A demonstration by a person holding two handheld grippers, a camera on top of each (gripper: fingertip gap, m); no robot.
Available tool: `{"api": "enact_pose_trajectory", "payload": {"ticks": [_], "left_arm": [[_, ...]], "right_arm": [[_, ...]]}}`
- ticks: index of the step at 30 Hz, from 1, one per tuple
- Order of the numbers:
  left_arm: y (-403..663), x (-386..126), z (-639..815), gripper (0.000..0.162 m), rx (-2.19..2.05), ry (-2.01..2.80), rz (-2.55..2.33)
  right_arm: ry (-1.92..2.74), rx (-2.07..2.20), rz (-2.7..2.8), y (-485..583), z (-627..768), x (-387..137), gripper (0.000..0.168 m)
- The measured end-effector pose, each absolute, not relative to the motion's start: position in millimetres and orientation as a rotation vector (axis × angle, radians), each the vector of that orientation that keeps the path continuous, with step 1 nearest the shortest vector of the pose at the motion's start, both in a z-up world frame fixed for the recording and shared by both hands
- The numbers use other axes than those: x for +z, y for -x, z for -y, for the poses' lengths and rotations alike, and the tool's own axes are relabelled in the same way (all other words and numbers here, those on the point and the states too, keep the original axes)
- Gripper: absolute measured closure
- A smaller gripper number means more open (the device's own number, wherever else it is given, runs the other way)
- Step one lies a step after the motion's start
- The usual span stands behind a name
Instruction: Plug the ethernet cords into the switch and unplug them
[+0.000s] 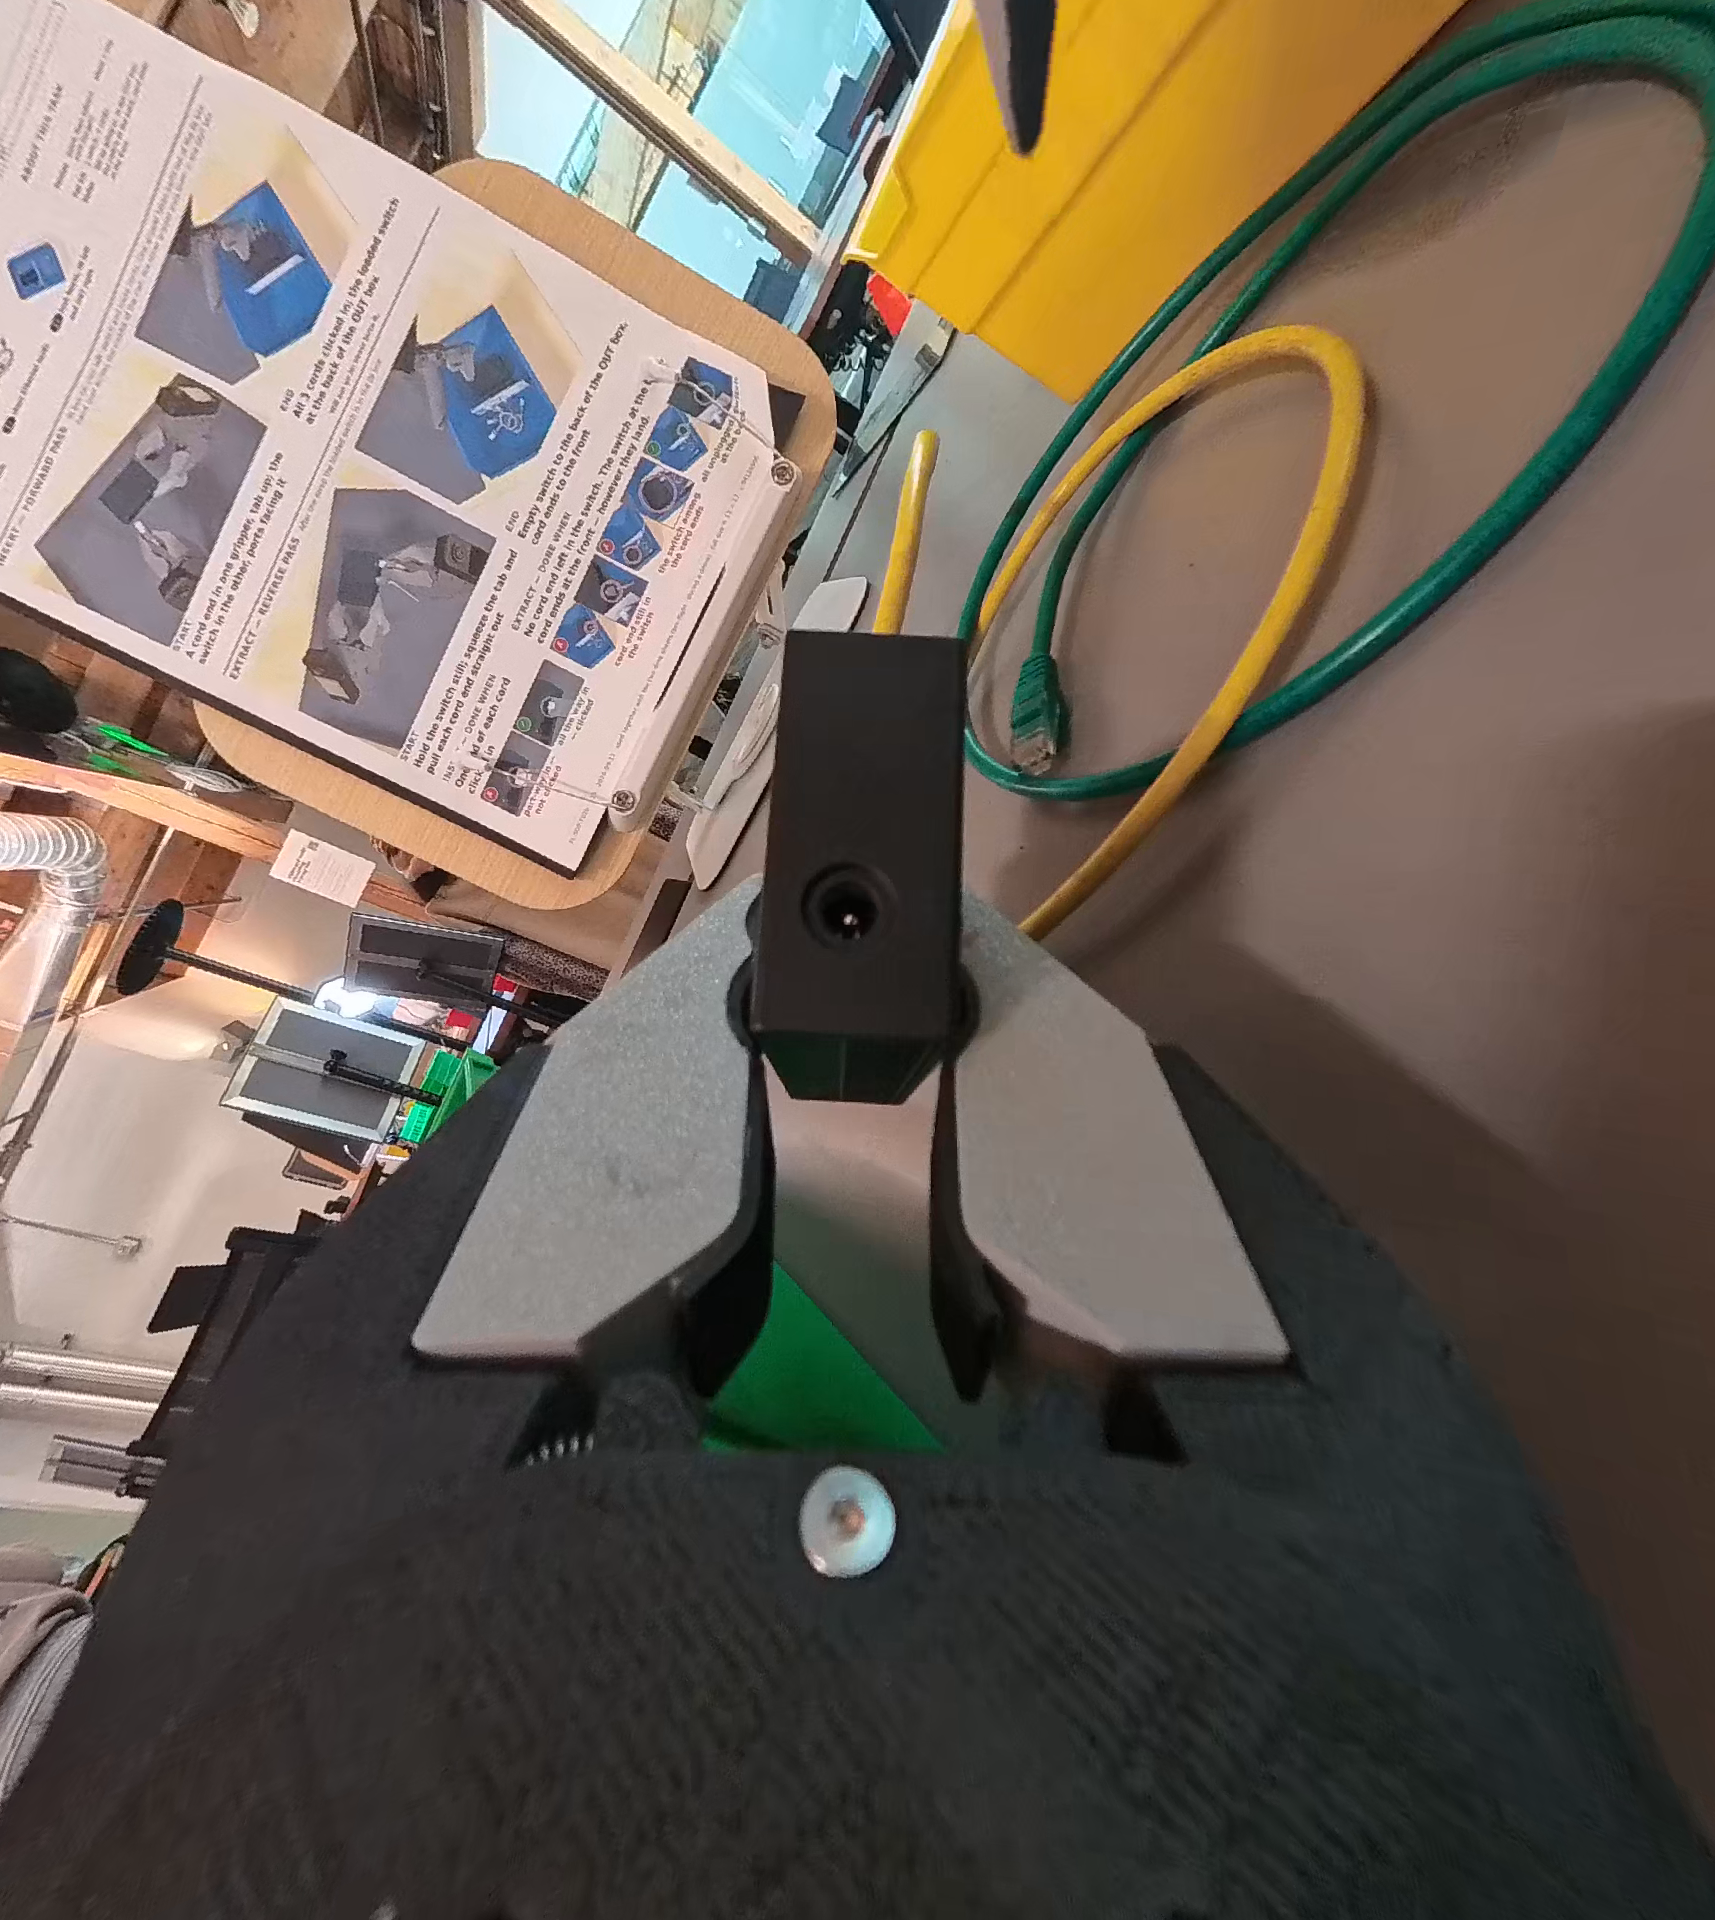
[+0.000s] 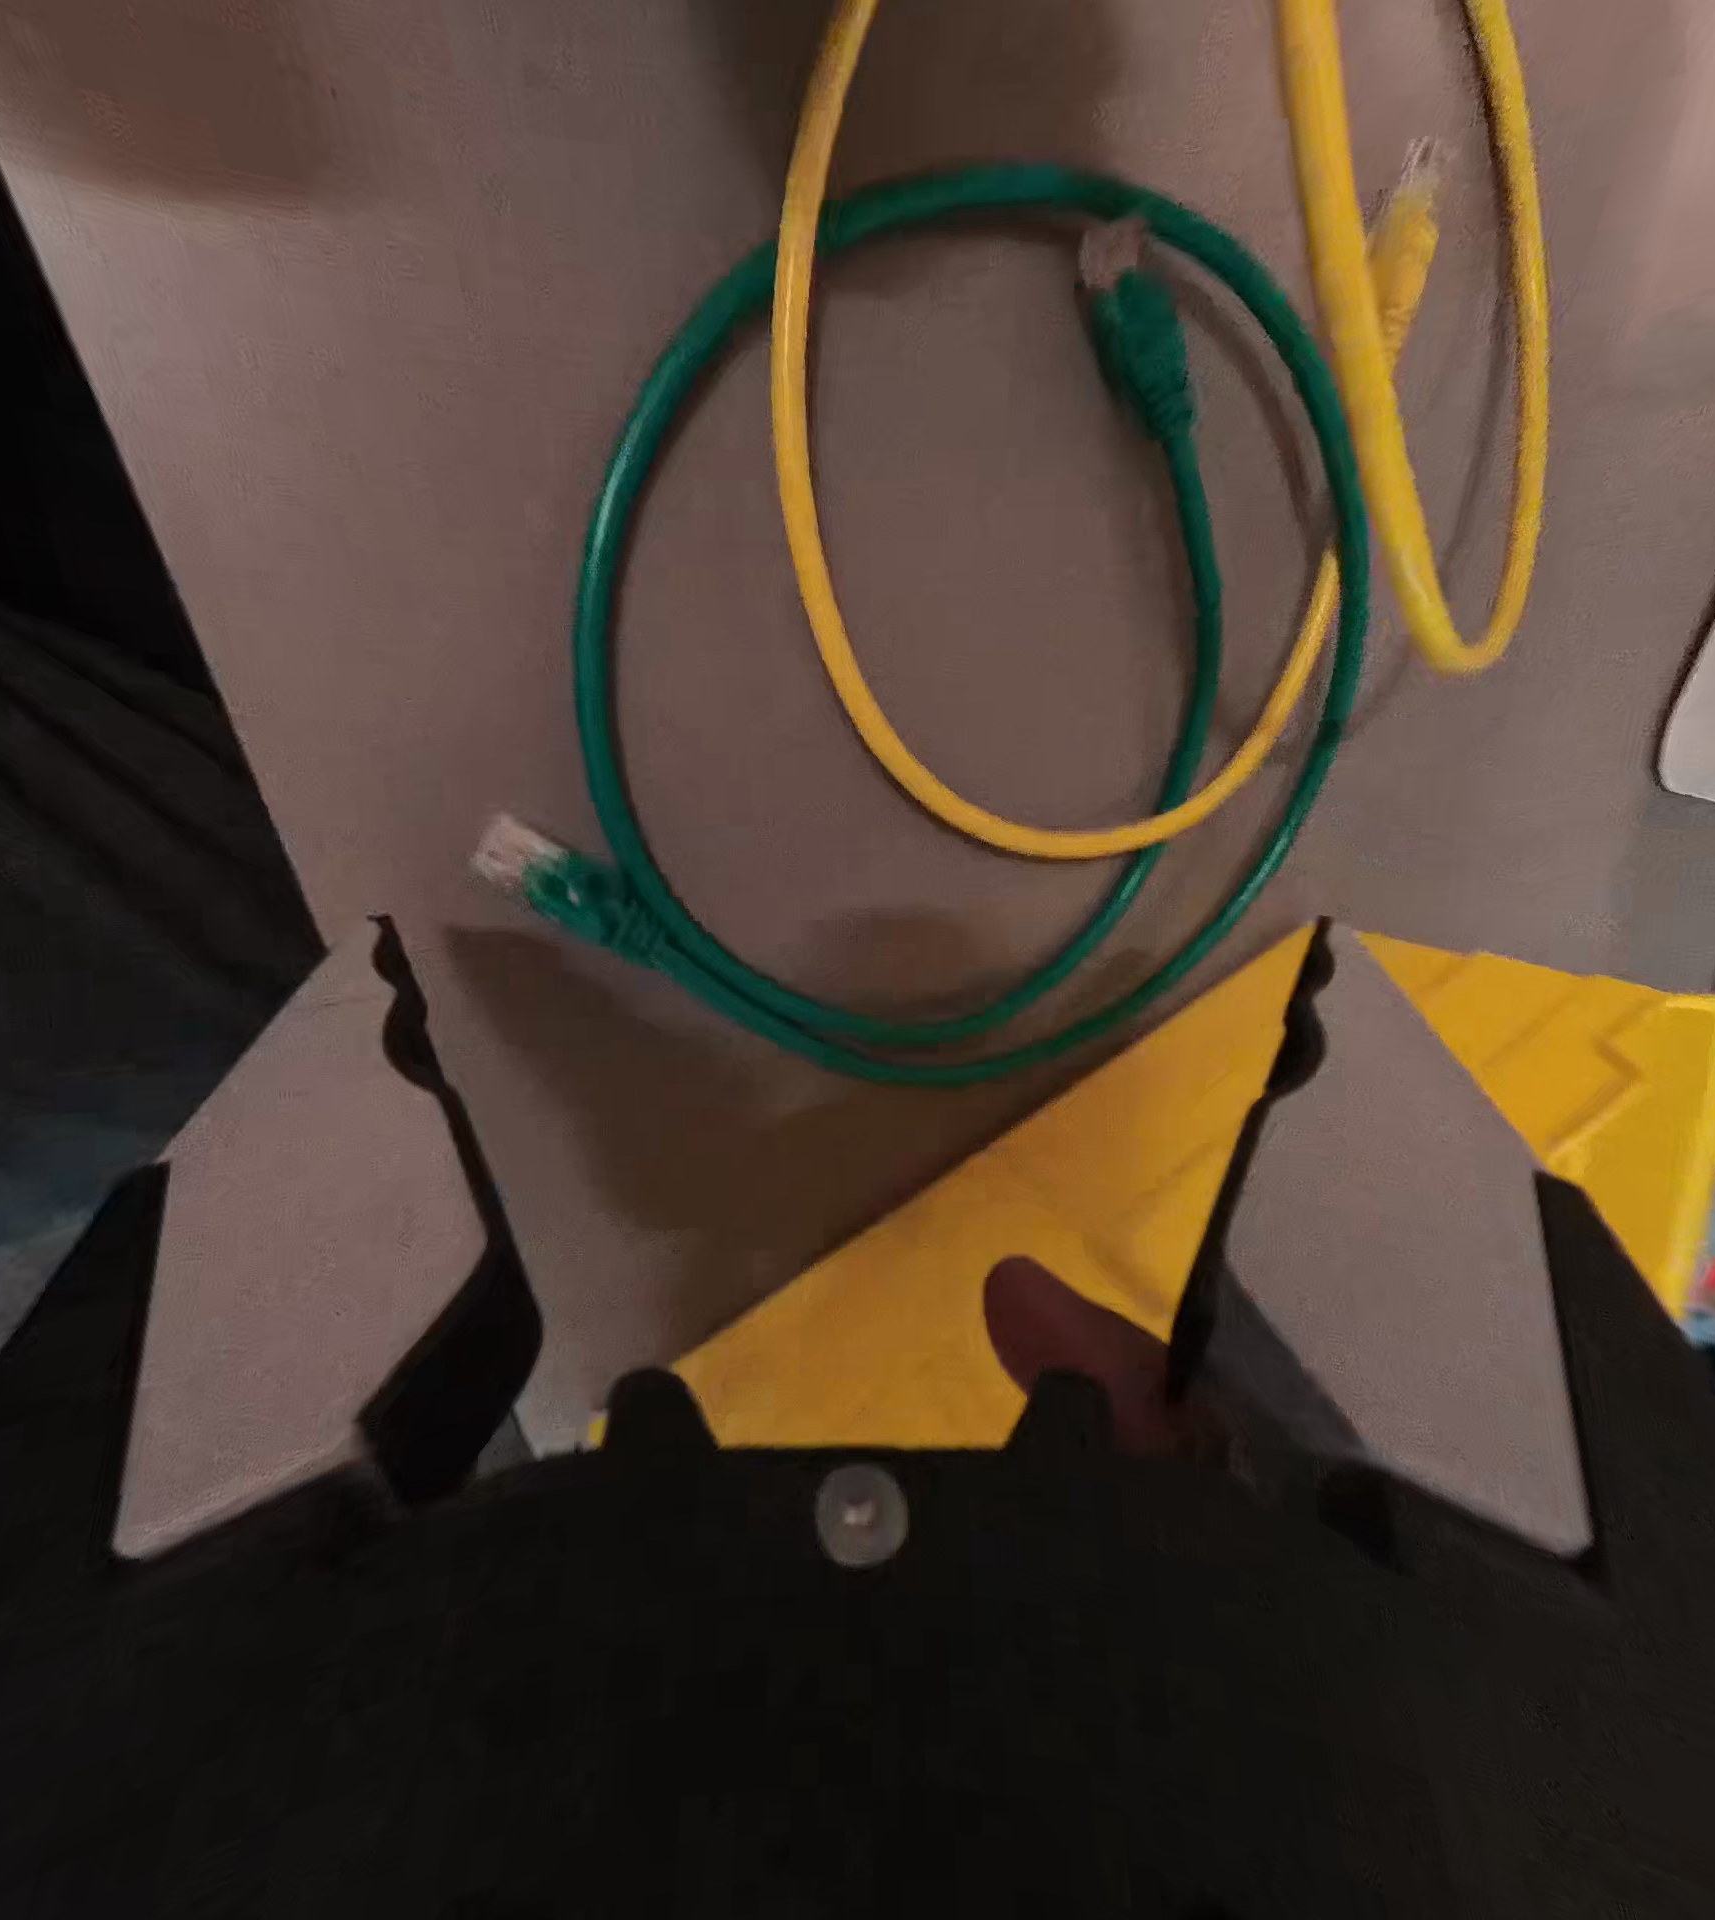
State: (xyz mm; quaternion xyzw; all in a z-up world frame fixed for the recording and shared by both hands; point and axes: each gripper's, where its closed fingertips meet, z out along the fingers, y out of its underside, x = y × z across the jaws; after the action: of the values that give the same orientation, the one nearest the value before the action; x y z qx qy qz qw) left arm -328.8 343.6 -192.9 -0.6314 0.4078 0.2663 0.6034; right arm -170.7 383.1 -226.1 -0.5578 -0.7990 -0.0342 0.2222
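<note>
Grey matte table (image 2: 333, 436) carries a green cord (image 2: 1191, 582) and a yellow cord (image 2: 801, 436), looped and crossing, near a yellow bin (image 1: 1123, 208) at its edge. My left gripper (image 1: 858, 1023) is clamped on the black switch (image 1: 868, 821), whose long axis points away from me. My right gripper (image 2: 848, 935) stands wide apart above the cords.

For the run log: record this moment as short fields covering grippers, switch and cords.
left gripper: shut on black switch, its round power socket facing the camera
right gripper: open, empty, above the cords
green ethernet cord: coiled on grey table, both plugs free
yellow ethernet cord: looped across the green one, unplugged
yellow bin: at table edge
</note>
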Motion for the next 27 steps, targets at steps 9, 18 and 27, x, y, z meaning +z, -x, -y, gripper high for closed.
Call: {"api": "enact_pose_trajectory", "payload": {"ticks": [9,18,27], "left_arm": [[327.9,-194.2,-343.6,0.135,0.623,1.462,-0.954],[327.8,-193.6,-343.5,0.135,0.614,1.460,-0.952],[328.3,-191.2,-343.0,0.135,0.607,1.453,-0.942]], "right_arm": [[1.471,-0.048,2.499,137.5,-369.4,-233.5,0.099],[1.377,-0.089,2.759,141.5,-380.0,-260.8,0.121],[1.343,-0.119,2.829,148.2,-375.1,-262.8,0.158]]}}
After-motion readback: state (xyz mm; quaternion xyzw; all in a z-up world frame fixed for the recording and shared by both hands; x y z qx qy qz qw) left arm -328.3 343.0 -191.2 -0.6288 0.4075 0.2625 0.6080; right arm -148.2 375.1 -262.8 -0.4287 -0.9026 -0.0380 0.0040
